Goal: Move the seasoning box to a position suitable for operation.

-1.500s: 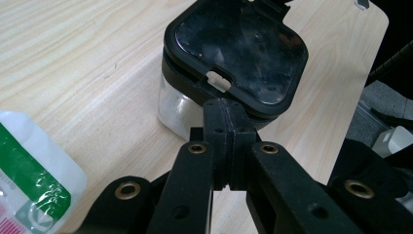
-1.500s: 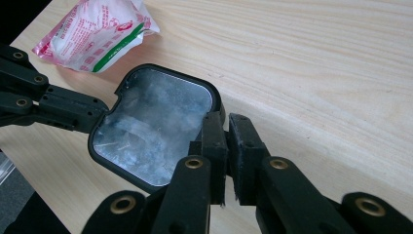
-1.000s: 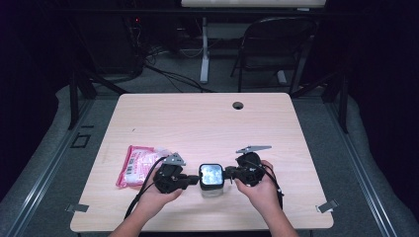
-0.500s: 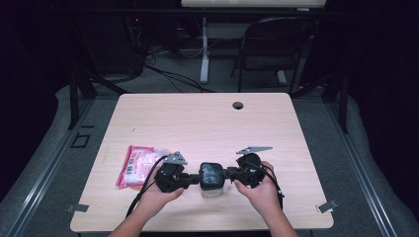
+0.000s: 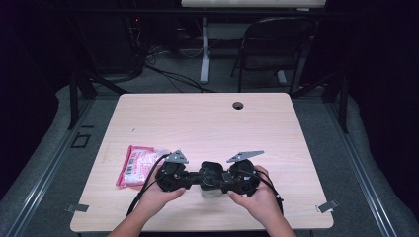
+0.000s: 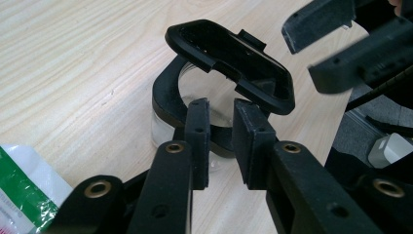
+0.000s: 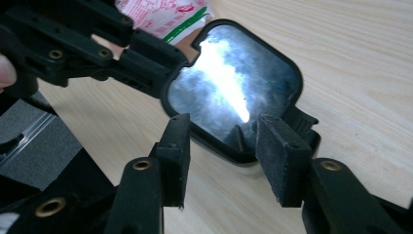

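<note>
Left gripper (image 6: 220, 141) nipped narrowly on the clear container's (image 6: 168, 124) black rim, right gripper (image 7: 221, 156) spread wide around its raised lid (image 7: 234, 87), pink packet (image 5: 136, 165) at nine o'clock.

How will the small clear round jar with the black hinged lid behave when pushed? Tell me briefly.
The small clear round jar looks empty, so it is probably light and may slide on the smooth wooden table. Its black hinged lid stands tilted open, so it will likely swing rather than stay put. The clear wall looks rigid, perhaps slippery.
</note>
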